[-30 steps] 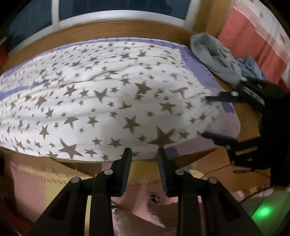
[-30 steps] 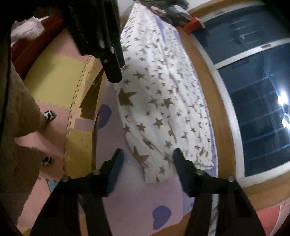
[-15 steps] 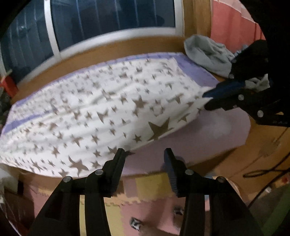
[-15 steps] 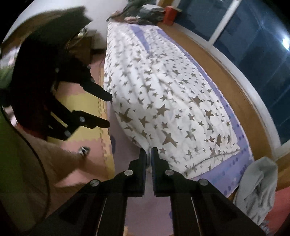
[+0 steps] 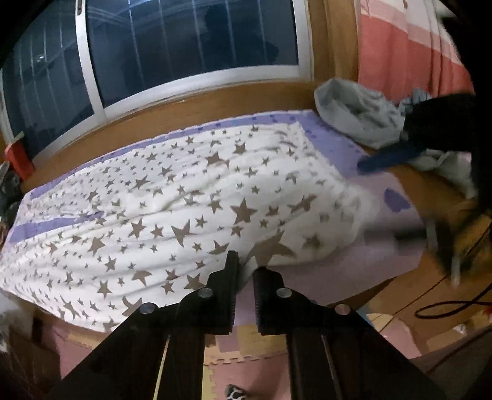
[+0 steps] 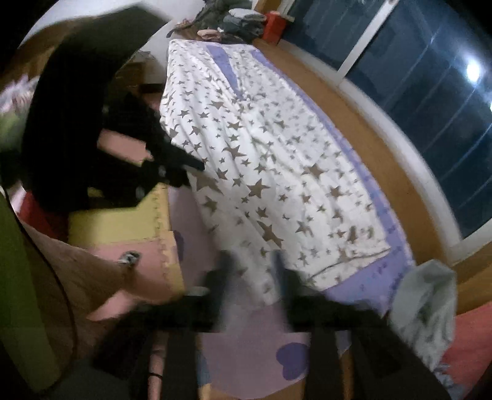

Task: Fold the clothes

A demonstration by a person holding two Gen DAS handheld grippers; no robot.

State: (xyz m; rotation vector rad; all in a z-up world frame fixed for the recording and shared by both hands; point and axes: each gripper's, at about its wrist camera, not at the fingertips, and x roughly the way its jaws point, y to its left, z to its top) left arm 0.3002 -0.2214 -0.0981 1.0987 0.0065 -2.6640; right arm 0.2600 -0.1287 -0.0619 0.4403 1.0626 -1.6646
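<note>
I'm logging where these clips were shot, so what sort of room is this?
Most likely a home bedroom or playroom: a star-print cloth spread over a low platform by a large dark window, interlocking foam floor mats, and a pile of clothes at the far end.

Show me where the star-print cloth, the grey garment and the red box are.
star-print cloth (image 5: pixel 172 197), left wrist view, its middle.
grey garment (image 5: pixel 356 117), left wrist view, its bunched top.
red box (image 6: pixel 273 26), right wrist view, its front face.
</note>
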